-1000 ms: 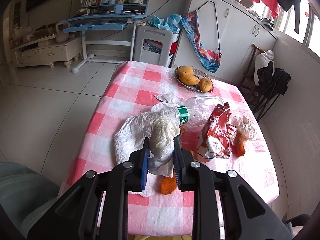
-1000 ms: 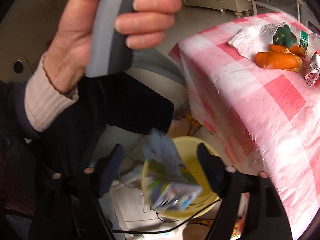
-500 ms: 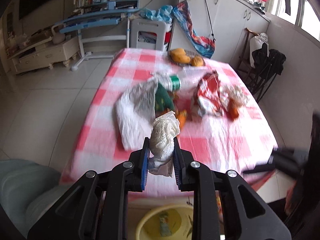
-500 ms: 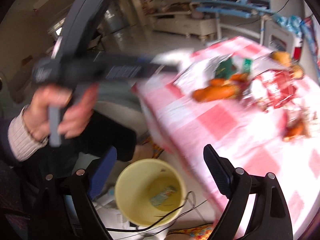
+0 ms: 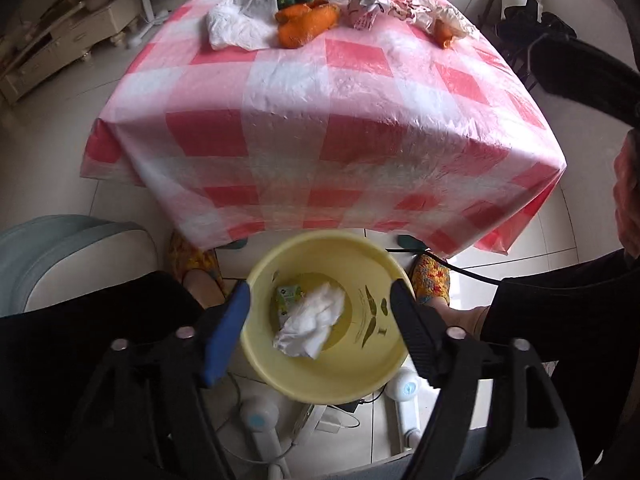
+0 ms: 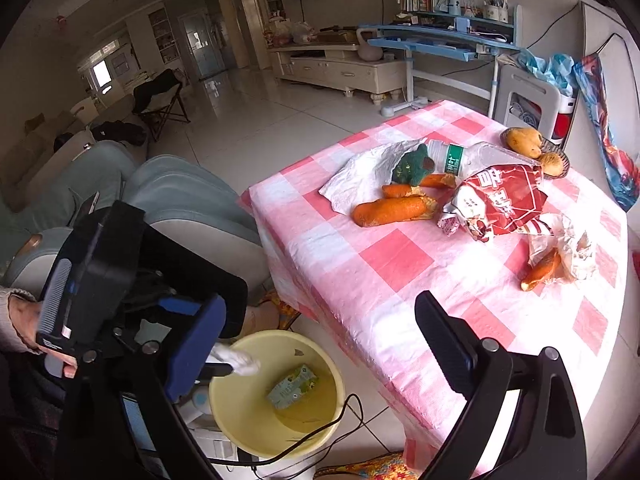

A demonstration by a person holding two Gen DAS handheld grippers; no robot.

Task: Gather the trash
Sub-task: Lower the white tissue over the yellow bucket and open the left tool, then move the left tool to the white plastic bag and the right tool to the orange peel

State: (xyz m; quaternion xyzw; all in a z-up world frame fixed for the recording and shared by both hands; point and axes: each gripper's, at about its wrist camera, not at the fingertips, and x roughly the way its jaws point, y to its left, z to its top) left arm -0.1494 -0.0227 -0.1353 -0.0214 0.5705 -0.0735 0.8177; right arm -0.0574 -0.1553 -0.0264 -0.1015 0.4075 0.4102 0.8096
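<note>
The left tongs [image 5: 320,312] hang wide over the yellow bin [image 5: 280,376] on the floor at the near edge of the worktop [image 5: 320,128]. Their jaws have just been opening and nothing is pressed between them. The white tissue [image 5: 310,324] is loose below them, in or dropping into the bin, beside a small green carton [image 5: 289,295]. The right tongs [image 6: 320,344] also stand wide and empty; they too have just been opening, and they face the far trash.

The likely slip, as I judge it, is at the bin: a black cable [image 6: 320,424] crosses its rim, and a careless swing of either tongs could snag it or tip the bin. The person's legs and patterned slippers [image 5: 432,280] crowd both sides.

Farther off, the trash lies bunched in the far half of the worktop: a white bag [image 6: 360,176], orange peels [image 6: 392,210], a clear bottle [image 6: 456,156], a red wrapper [image 6: 500,200] and crumpled paper [image 6: 568,240]. They touch and overlap, so one grab could drag a neighbour off the edge. The fruit basket [image 6: 556,160] beyond is probably not trash.
</note>
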